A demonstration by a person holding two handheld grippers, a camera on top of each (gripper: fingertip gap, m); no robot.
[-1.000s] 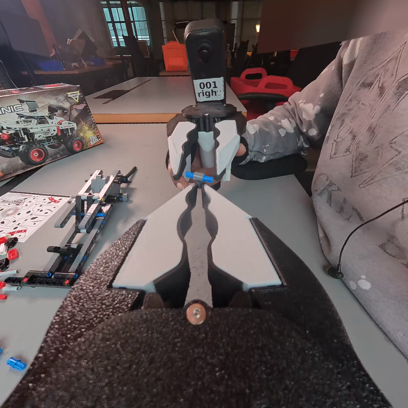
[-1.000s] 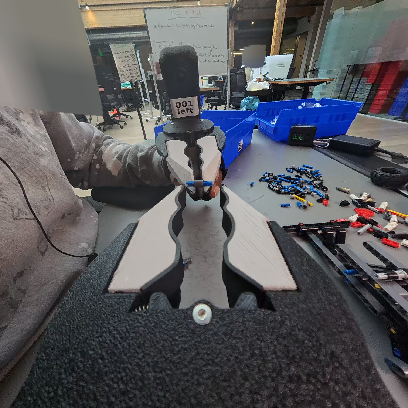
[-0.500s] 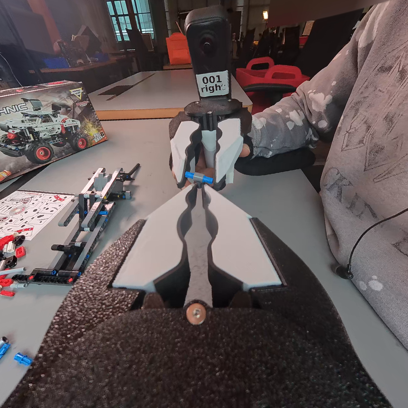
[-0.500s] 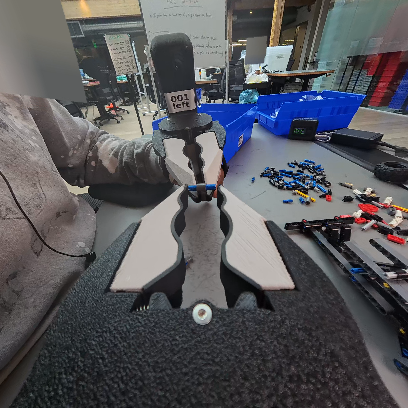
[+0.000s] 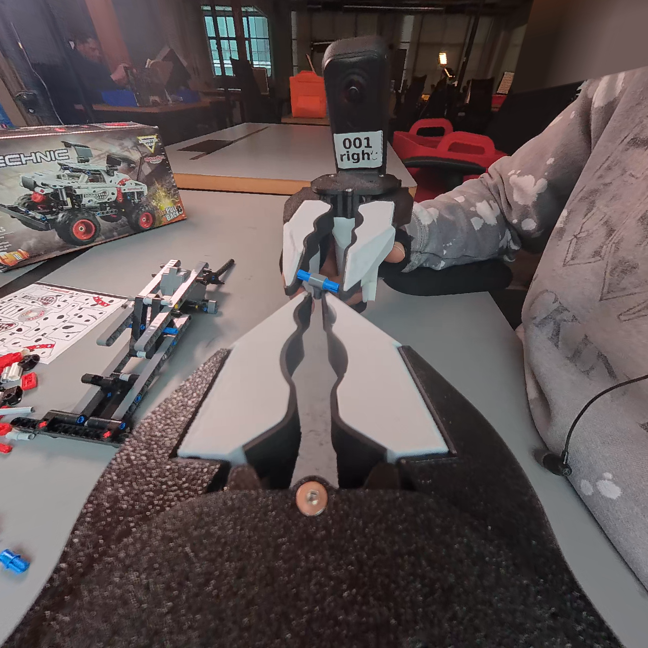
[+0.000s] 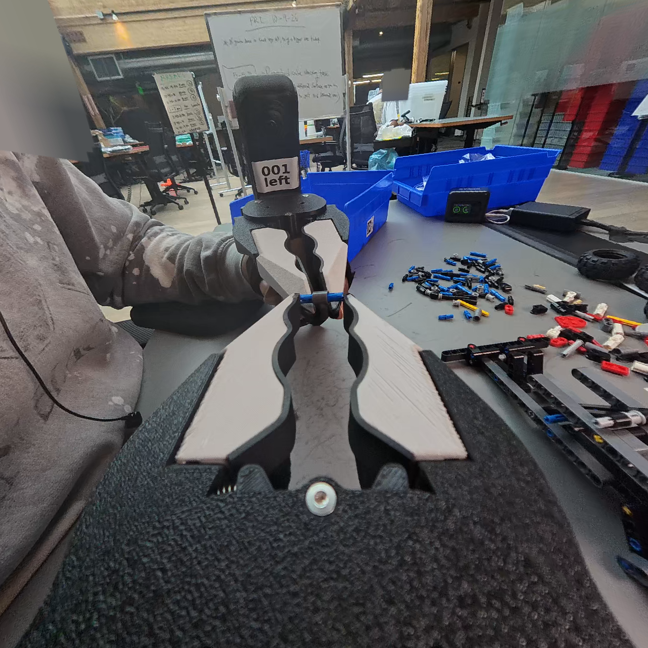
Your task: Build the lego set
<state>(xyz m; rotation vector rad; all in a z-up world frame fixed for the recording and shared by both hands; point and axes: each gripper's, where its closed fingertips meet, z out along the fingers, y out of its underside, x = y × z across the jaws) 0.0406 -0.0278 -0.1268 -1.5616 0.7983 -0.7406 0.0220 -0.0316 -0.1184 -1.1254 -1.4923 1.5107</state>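
While both grippers meet above the table (image 5: 245, 224)
Left gripper (image 5: 317, 298) pinches the grey connector (image 5: 317, 280) with blue pins; right gripper (image 6: 321, 298) spread around it.

Bare table (image 6: 322, 403) lies open beneath the two facing tools. The long black frame (image 6: 547, 392) and scattered loose pieces (image 6: 459, 280) crowd one side, and the person's sleeves (image 5: 466, 224) close off the other.

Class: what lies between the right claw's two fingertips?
In the right wrist view, a small grey connector with blue pins, pinched by the left claw.
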